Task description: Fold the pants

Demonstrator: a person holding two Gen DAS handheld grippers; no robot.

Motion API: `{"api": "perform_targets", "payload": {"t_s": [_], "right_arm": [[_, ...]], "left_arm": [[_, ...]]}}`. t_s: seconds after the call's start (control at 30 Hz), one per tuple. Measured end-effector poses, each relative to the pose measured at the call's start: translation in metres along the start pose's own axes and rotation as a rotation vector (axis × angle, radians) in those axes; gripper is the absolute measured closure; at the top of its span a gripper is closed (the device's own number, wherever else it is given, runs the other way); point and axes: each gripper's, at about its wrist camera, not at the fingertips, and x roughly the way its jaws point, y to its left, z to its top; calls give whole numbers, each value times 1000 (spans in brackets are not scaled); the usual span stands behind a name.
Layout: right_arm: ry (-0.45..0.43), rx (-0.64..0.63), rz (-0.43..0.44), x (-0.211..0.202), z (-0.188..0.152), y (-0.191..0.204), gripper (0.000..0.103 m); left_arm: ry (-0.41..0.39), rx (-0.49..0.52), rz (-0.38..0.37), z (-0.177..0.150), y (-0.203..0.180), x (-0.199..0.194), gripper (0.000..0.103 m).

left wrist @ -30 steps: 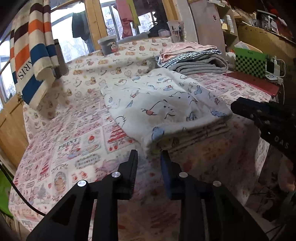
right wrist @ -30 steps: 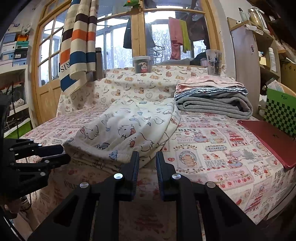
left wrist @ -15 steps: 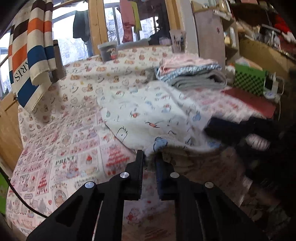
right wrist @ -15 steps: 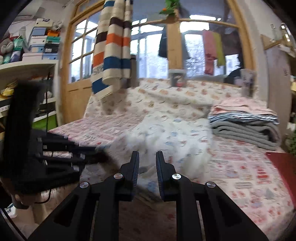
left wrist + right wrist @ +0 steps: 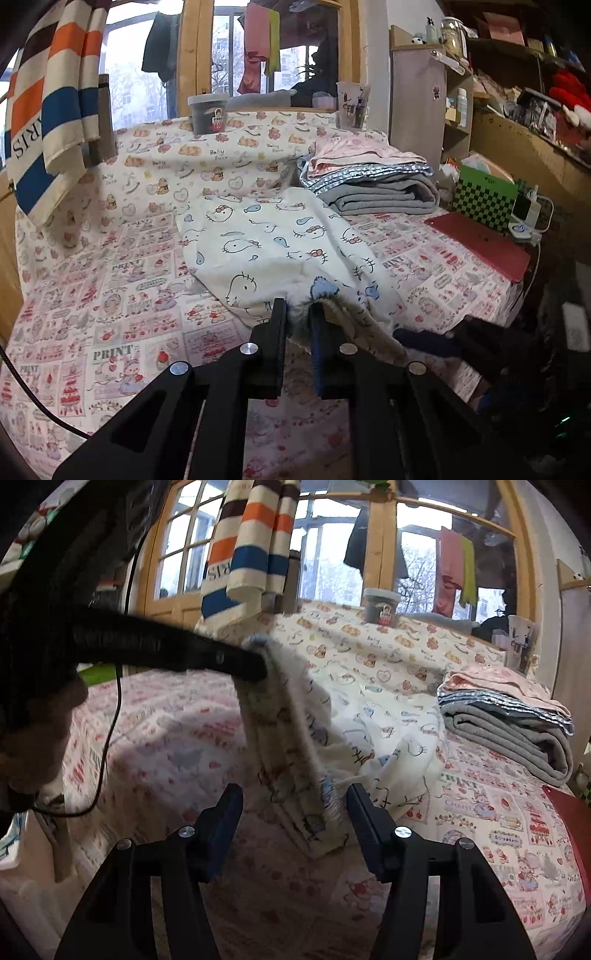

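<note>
Right jaws newly apart, pants (image 5: 280, 243) hem lifted.

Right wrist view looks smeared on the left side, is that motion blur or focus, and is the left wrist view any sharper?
Right wrist view: the left gripper and the lifted pants are streaked, which looks like motion blur, while the folded stack is fairly crisp; the windows glare. Left wrist view: sharp throughout, with the pants hem clear between its jaws; fisheye bends the edges.

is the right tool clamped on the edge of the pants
No, the right tool stands wide open, with the lifted edge of the pants hanging between its fingers and neither finger pressing on it.
</note>
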Motion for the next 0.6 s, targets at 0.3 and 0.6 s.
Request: {"api": "perform_targets", "payload": {"t_s": [0.3, 0.6], "right_arm": [[14, -16, -63, 9, -4, -3, 68], [-37, 56, -53, 2, 11, -17, 84]], "left_arm": [[21, 9, 29, -12, 5, -1, 91], [32, 71, 57, -38, 8, -10, 75]]}}
